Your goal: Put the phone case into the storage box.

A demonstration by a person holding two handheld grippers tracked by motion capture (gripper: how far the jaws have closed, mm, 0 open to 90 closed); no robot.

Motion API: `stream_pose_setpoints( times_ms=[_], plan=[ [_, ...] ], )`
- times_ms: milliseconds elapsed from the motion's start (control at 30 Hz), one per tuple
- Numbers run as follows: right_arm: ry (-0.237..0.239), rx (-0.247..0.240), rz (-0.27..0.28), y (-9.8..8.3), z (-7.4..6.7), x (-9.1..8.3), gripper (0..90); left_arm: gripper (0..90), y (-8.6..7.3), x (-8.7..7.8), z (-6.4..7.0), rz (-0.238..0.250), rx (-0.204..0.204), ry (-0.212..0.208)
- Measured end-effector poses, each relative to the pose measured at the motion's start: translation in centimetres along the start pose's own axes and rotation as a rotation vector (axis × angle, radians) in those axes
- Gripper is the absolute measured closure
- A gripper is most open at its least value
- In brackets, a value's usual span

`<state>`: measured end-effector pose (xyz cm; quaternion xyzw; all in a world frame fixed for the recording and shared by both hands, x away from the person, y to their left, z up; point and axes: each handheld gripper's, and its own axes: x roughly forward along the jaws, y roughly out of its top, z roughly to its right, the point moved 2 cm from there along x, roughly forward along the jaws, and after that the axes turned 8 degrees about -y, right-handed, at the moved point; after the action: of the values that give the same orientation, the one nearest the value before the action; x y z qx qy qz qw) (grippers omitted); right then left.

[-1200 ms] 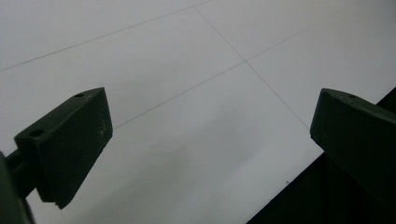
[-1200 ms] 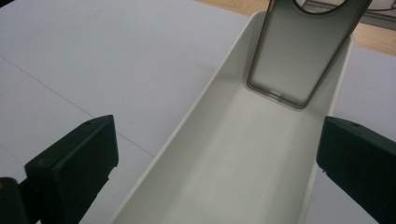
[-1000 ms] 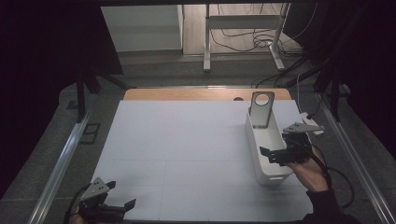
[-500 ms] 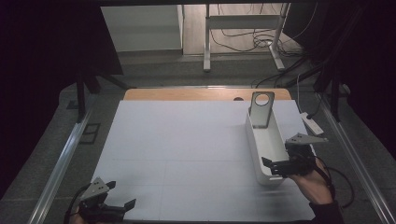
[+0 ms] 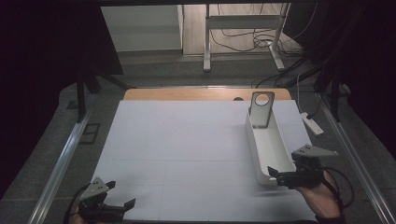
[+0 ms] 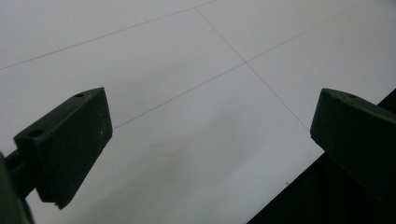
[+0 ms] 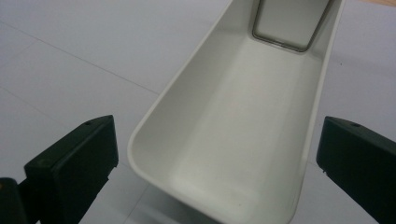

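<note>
No readable text, labels, brands, numbers, signs anywhere

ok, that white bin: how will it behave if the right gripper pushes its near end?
The bin looks like thin rigid plastic, empty, so probably light and apt to slide on the smooth white sheet. The tall plate at its far end may make it tippy.

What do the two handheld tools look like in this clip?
Both the left tool and the right tool have two blocky matte black jaws with small screw holes, a grey three-cornered plate on top and a thin dark cable trailing back toward the person's hands.
</note>
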<state>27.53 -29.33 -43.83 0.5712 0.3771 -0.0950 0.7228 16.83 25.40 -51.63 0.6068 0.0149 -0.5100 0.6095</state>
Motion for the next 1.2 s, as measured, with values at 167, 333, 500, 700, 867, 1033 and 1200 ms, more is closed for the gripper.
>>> stream_pose_setpoints(
  times_ms=[167,333,500,700,867,1033,1200],
  plan=[
    [-0.001,0.012,0.001,-1.1,-0.2,-0.6,0.0,0.0,0.0,0.0,-0.1,0.002,0.000,0.000],
    [-0.005,0.015,-0.005,-2.3,-0.6,-1.1,0.0,0.0,0.0,0.0,0.0,0.006,-0.003,0.000],
    [-0.010,0.004,-0.013,-3.0,-1.0,-1.4,0.0,0.0,0.0,-0.1,0.0,0.008,-0.004,-0.001],
    [-0.030,0.018,-0.030,-4.1,-1.1,-1.8,0.0,0.0,0.0,-0.1,0.0,0.012,-0.003,-0.001],
    [-0.040,0.023,-0.056,-5.0,-1.1,-1.6,0.0,0.0,0.0,-0.1,0.0,0.013,0.000,-0.001],
    [-0.050,0.019,-0.080,-5.5,-1.1,-1.4,0.0,0.0,-0.1,-0.1,-0.1,0.016,0.000,0.000],
    [-0.056,0.011,-0.111,-6.1,-1.0,-1.1,0.0,0.0,-0.1,-0.2,0.0,0.017,0.000,-0.001]
  ],
)
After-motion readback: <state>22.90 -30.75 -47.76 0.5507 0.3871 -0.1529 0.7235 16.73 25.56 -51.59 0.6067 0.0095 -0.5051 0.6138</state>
